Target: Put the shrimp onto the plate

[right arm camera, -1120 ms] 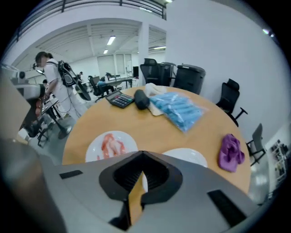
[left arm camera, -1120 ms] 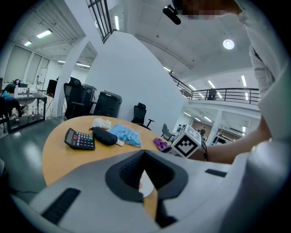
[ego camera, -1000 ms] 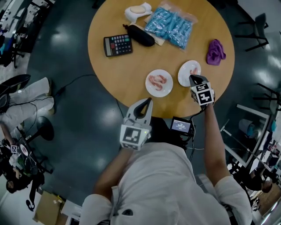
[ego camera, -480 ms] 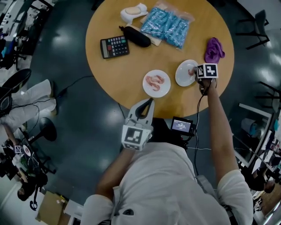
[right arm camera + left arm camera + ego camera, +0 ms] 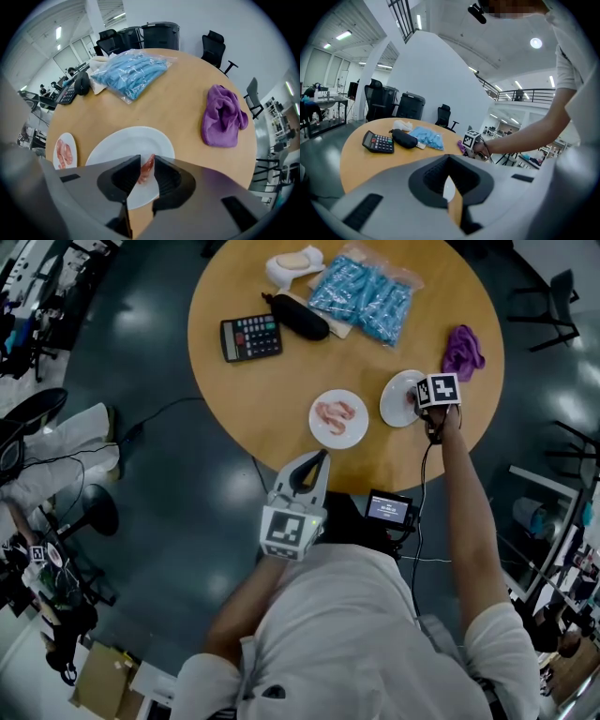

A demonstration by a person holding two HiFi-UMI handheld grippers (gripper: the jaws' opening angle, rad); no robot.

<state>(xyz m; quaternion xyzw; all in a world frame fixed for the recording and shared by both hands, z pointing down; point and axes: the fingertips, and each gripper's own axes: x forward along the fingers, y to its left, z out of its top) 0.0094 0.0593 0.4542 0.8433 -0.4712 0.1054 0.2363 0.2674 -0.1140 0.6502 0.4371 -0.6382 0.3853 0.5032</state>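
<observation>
Right hand-held gripper [image 5: 146,159], jaws just opening, frees a shrimp [image 5: 146,168] onto the plate [image 5: 126,140]; a clean lift away likely follows.

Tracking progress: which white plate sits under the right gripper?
The plate beside the purple cloth, holding a single shrimp; the other plate holds more.

Your right hand-held gripper [image 5: 147,159], jaws just opening with the shrimp [image 5: 146,168] between them, hides the shrimp's lower end and the plate's [image 5: 117,145] rim beneath it.
</observation>
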